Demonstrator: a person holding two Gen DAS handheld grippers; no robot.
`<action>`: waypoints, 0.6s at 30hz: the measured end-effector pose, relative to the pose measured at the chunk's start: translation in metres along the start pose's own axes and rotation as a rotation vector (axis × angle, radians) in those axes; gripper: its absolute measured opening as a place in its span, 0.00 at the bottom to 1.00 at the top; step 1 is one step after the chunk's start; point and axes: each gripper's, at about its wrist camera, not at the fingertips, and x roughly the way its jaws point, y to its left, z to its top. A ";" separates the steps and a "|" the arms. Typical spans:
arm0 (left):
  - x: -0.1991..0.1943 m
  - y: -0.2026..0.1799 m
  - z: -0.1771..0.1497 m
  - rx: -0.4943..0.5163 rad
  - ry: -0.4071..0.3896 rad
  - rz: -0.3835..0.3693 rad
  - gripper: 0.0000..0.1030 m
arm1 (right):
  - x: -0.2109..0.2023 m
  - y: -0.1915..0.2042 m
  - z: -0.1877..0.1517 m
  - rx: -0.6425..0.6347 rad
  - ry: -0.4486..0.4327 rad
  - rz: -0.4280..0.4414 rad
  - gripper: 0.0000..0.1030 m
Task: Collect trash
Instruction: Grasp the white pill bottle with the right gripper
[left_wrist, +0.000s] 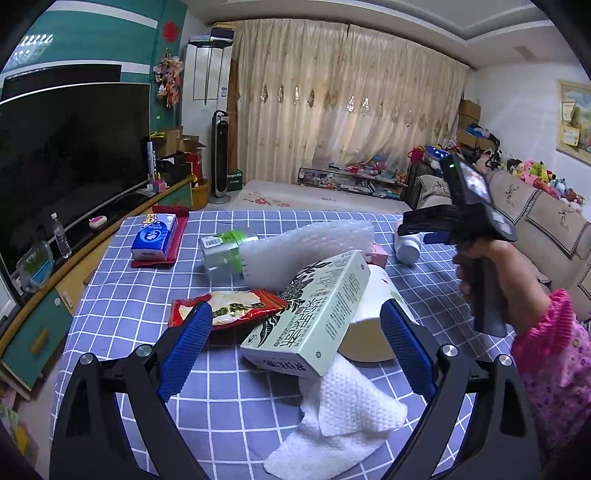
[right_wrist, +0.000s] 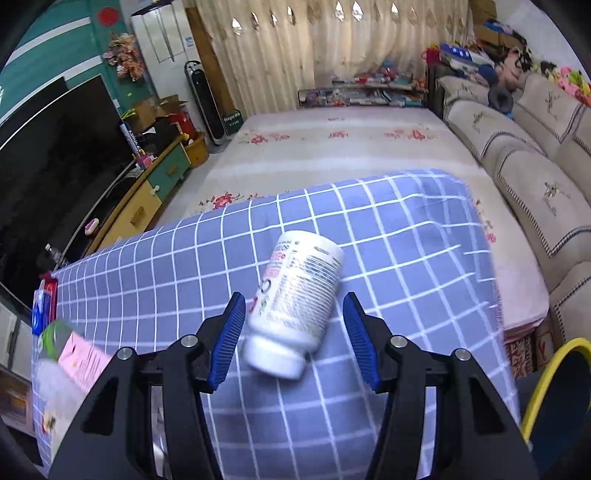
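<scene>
In the left wrist view my left gripper (left_wrist: 295, 347) stands open and wide over the blue checked tablecloth (left_wrist: 122, 306). A green and white carton (left_wrist: 314, 314) lies between its pads, neither pad pressing it. The carton leans on a white paper roll (left_wrist: 369, 332), and a white paper towel (left_wrist: 343, 417) lies in front. A red snack wrapper (left_wrist: 229, 308), bubble wrap (left_wrist: 306, 254) and a green-lidded jar (left_wrist: 221, 254) lie beyond. My right gripper (right_wrist: 293, 336) is open around a white bottle (right_wrist: 295, 302) lying on the cloth, with a gap at the right pad.
A blue tissue pack (left_wrist: 155, 236) sits at the table's far left. A pink box (right_wrist: 85, 362) lies left of the right gripper. A yellow-rimmed dark bin (right_wrist: 554, 398) stands off the table's right edge. TV cabinet (left_wrist: 37, 332) on the left, sofa (right_wrist: 535, 166) on the right.
</scene>
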 end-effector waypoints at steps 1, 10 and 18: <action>0.000 0.000 -0.001 -0.003 0.002 -0.001 0.88 | 0.006 0.001 0.002 0.005 0.007 -0.008 0.51; 0.000 -0.002 -0.004 -0.011 0.007 -0.008 0.88 | 0.026 0.006 0.007 0.008 0.039 -0.044 0.50; 0.002 -0.006 -0.006 -0.002 0.010 -0.011 0.88 | 0.013 0.009 -0.010 -0.033 0.061 -0.024 0.50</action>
